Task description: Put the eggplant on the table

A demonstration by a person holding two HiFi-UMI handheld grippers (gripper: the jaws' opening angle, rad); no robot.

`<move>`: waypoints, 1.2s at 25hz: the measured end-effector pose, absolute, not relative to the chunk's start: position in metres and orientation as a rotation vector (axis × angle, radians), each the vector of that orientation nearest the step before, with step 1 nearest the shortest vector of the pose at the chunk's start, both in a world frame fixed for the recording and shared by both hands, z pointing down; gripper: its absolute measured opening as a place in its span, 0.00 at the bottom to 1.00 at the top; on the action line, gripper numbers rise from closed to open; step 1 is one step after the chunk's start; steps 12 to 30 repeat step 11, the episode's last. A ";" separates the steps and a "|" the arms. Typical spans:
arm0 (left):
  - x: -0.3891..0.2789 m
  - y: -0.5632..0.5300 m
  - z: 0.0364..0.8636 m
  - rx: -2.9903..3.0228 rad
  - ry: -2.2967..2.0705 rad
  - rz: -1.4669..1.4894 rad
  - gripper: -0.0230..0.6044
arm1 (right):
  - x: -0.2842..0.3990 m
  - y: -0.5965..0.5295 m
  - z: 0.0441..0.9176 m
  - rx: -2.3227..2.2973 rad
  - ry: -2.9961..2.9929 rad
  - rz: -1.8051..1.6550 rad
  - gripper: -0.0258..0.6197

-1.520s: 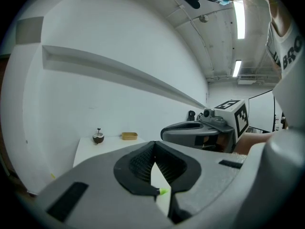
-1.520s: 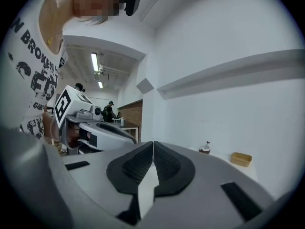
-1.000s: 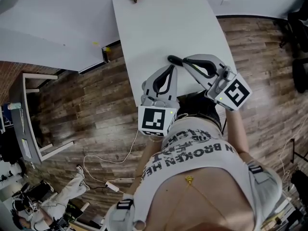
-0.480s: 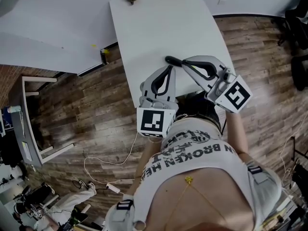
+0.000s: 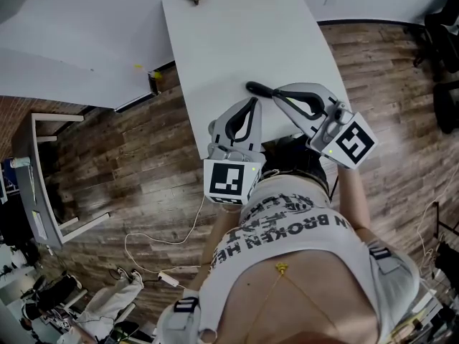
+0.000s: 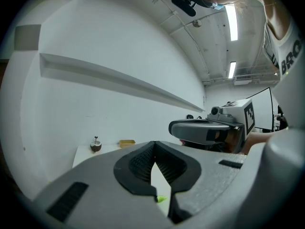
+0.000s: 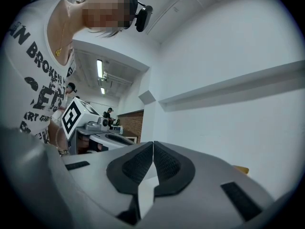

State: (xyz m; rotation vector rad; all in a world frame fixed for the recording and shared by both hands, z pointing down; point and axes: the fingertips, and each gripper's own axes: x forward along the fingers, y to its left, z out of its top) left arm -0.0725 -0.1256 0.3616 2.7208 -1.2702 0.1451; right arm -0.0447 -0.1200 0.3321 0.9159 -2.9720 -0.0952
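Left gripper view: left gripper (image 6: 153, 147) closed; round stemmed object (image 6: 96, 145) well beyond.

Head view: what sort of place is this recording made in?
Probably an indoor lab or office workroom rather than a home. A long white table stands on a brown wood-plank floor, a loose white cable trails across that floor, and bright strip lights hang from a bare ceiling.

Smooth matt white table top (image 5: 244, 41), rough-grained dark wood plank floor (image 5: 129, 156), matt grey plastic left gripper (image 5: 254, 102) with black ribbed pads (image 6: 138, 163)
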 end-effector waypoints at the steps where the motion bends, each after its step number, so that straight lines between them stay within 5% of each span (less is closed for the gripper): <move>1: -0.073 -0.126 0.362 2.720 -1.269 0.146 0.05 | -0.044 -0.120 0.332 0.916 -2.970 -0.093 0.06; 30: -0.073 -0.125 0.366 2.736 -1.260 0.174 0.05 | -0.043 -0.124 0.336 0.933 -2.950 -0.103 0.06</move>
